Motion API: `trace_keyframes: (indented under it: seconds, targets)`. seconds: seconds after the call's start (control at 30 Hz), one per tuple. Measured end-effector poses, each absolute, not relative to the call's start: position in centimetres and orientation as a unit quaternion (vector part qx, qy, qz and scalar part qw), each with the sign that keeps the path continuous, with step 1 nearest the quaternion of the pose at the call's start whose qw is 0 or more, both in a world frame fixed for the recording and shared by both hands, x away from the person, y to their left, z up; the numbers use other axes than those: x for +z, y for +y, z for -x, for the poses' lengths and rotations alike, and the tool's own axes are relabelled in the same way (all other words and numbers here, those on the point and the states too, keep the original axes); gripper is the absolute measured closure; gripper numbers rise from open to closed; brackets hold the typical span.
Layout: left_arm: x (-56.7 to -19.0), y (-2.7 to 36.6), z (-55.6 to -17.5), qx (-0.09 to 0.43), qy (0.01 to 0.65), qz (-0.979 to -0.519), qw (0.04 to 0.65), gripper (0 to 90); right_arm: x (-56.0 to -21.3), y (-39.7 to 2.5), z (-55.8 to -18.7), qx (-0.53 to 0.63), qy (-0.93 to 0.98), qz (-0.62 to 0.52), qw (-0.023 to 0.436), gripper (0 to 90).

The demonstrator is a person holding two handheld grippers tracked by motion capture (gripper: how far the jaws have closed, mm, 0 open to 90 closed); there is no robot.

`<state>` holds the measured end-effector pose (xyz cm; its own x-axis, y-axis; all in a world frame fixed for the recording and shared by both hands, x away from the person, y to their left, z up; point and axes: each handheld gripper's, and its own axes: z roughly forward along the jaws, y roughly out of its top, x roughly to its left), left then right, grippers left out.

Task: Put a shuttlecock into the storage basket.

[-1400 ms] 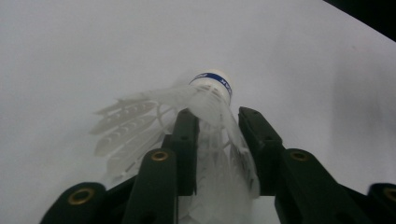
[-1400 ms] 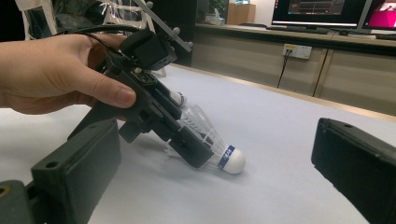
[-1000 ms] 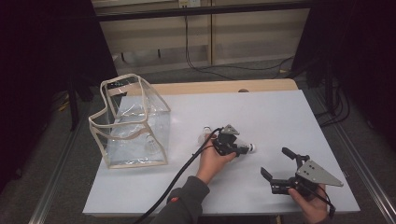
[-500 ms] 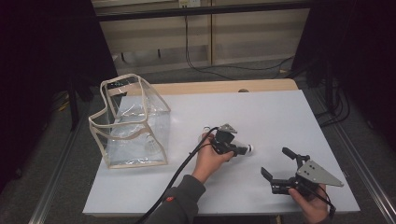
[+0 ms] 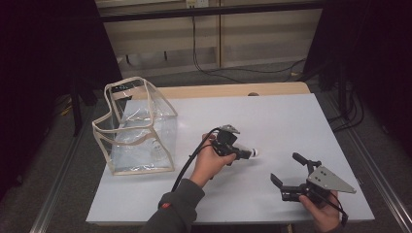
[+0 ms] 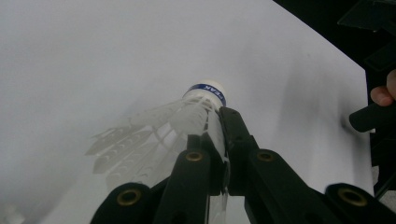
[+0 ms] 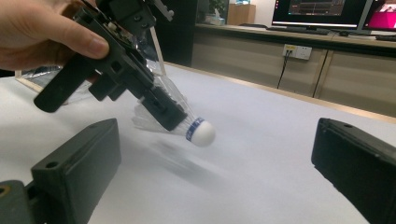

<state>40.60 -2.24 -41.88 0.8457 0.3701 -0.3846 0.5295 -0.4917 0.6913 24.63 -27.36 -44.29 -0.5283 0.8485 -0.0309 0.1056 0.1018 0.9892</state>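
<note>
A white feather shuttlecock [image 7: 194,129] with a blue band and round white cork tip is held just above the white table, cork pointing away from the hand. My left gripper [image 5: 241,154] is shut on its feather skirt; in the left gripper view the shuttlecock [image 6: 187,116] sits between the closed jaws of the left gripper [image 6: 223,140]. My right gripper [image 5: 289,171] rests low near the table's front right, open and holding nothing. In the right gripper view its wide-apart jaws frame the shuttlecock and the left gripper [image 7: 163,112].
A clear plastic bag [image 5: 136,127] with beige trim stands open-topped on the left of the white table [image 5: 272,116]. Cables and a dark floor lie beyond the far wooden edge. Monitors stand on a counter in the background.
The left gripper with the shuttlecock has drifted slightly toward the front right. The right gripper has stayed where it was.
</note>
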Motion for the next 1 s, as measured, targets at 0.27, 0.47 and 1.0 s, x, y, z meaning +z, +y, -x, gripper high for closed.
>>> trace_keyframes:
  seconds: [0.27, 0.47, 1.0]
  targets:
    - [-40.5, -1.3, -40.7, -0.096, 0.265, -0.864, 0.417, 89.2, -44.3, -27.3, -24.7, 0.566, 0.667, -0.357, 0.328, 1.6]
    - [-39.5, -0.9, -40.7, -0.1, 0.268, -0.87, 0.402, 89.4, -44.3, -27.4, -24.8, 0.568, 0.665, -0.357, 0.328, 1.6]
    - [-37.3, 0.3, -40.5, -0.105, 0.268, -0.888, 0.359, 89.6, -44.3, -27.2, -24.8, 0.566, 0.668, -0.354, 0.328, 1.6]
